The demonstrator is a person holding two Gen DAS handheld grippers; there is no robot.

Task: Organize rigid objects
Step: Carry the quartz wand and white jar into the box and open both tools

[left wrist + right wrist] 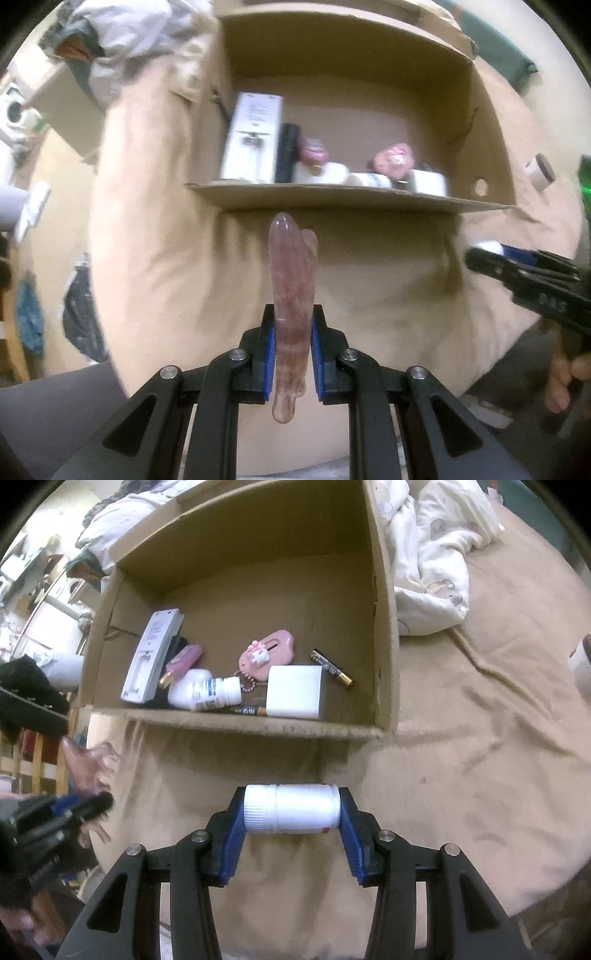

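My left gripper [293, 321] is shut on a flat pinkish translucent stone piece [286, 280] that stands edge-on between the blue pads, just in front of the cardboard box [332, 195]. My right gripper [291, 806] is shut on a white plastic bottle [295, 808] held sideways, its ribbed cap to the left, above the tan blanket [461, 757] before the cardboard box [258, 725]. In the right wrist view the left gripper [94, 805] appears at the left edge with the pink stone piece [86, 766]. In the left wrist view the right gripper [491, 256] enters from the right.
Inside the box lie a white flat device [151, 657], a white labelled bottle [205, 694], a pink charm on a chain [266, 657], a white cube [295, 696], two batteries [332, 668] and a pink case [184, 659]. A white rumpled cloth [436, 554] lies right of the box.
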